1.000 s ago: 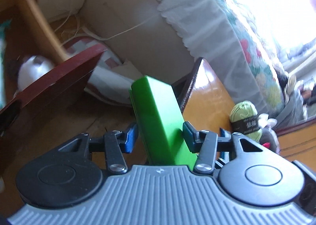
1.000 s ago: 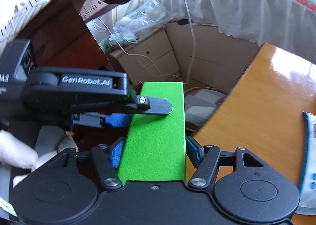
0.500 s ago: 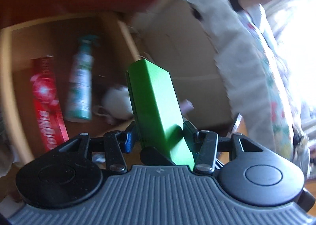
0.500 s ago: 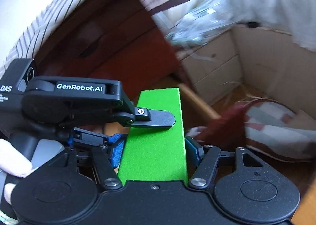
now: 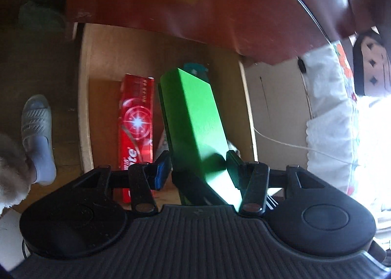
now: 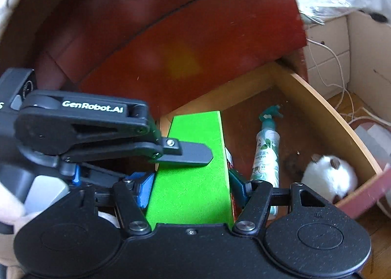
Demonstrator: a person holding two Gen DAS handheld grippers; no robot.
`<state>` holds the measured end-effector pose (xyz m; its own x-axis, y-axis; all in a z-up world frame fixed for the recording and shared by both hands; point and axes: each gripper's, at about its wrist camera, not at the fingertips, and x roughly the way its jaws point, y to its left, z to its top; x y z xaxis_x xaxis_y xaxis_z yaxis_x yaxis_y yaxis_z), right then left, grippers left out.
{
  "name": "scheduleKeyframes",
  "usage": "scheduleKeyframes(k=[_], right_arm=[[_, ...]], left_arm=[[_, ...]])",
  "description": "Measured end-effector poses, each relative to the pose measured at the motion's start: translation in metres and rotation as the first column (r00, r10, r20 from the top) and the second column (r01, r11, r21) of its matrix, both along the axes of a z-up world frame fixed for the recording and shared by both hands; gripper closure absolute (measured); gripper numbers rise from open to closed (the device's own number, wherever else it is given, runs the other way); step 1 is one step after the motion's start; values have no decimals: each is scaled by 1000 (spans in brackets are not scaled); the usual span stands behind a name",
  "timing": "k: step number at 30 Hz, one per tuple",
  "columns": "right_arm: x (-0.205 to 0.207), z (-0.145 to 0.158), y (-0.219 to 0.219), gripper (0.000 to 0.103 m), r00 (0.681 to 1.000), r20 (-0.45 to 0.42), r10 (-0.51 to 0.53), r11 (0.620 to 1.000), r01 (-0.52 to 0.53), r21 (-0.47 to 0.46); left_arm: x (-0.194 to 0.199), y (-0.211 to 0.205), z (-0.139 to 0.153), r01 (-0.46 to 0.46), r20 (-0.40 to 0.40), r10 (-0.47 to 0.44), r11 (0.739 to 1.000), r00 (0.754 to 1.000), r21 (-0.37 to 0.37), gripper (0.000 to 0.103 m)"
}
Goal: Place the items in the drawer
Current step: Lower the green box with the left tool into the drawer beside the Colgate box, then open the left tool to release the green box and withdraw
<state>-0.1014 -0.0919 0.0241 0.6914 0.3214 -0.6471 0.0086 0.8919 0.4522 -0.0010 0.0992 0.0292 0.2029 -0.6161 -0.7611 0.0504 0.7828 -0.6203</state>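
Both grippers are shut on one green box (image 5: 195, 122), seen from above in the right wrist view (image 6: 193, 176). My left gripper (image 5: 198, 169) clamps its sides; its finger (image 6: 188, 154) lies across the box top in the right wrist view. My right gripper (image 6: 189, 187) clamps the box near its end. The box hangs over the open wooden drawer (image 6: 325, 107), whose left wall shows in the left wrist view (image 5: 84, 107). In the drawer lie a red toothpaste box (image 5: 136, 122), a green spray bottle (image 6: 266, 149) and a white plush toy (image 6: 330, 178).
The dark red cabinet front (image 6: 195, 41) rises just behind the drawer. A cardboard box (image 6: 366, 59) with white cables (image 6: 342, 78) stands to the right. A grey slipper (image 5: 36, 129) lies on the floor left of the drawer. Bedding (image 5: 330, 120) hangs at the right.
Both grippers have carried the green box from beside the table over to above the open drawer and tilted down toward it. The drawer's contents have come into full view.
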Motion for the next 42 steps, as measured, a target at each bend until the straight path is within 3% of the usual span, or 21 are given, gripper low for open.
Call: scheduleKeyframes(k=[4,9,16,19,24,27,33,37,42], right_arm=[[15,-10,4,35,998,-64,2,999,-5,-40],[24,-33,6,37,988,-152,-14,997,4,-71],[25,-43,3,37,980,-196,-24,997,9,-76],[28,-43,6,35,973,-229,-9,993,-17,-113],[26,-34,-4,31,971,-231,-56,992,29,-119],[19,-21,-16,28,974,-216,-68,990,38,-137],[-13,18,-29,25,983,-172,-61,981,28,-190],[-39,29,-45,24,977,-187,-98,967,49,-251],[-58,16,-72,24,957,-237,-165,967,109,-232]], left_arm=[[7,3,-9,1,-4,-1,999,1000,42,55],[16,4,-37,-26,-114,34,997,993,75,55],[12,-11,-35,5,-101,6,994,995,105,54],[12,-20,-36,33,-104,-21,992,994,124,47],[9,-13,-35,-2,-185,24,993,983,115,30],[5,-17,-27,24,-145,-9,994,989,103,17],[-12,-25,5,98,3,-100,982,995,158,14],[-27,-37,13,170,55,-188,957,981,237,14],[-40,-58,13,278,62,-305,921,950,272,14]])
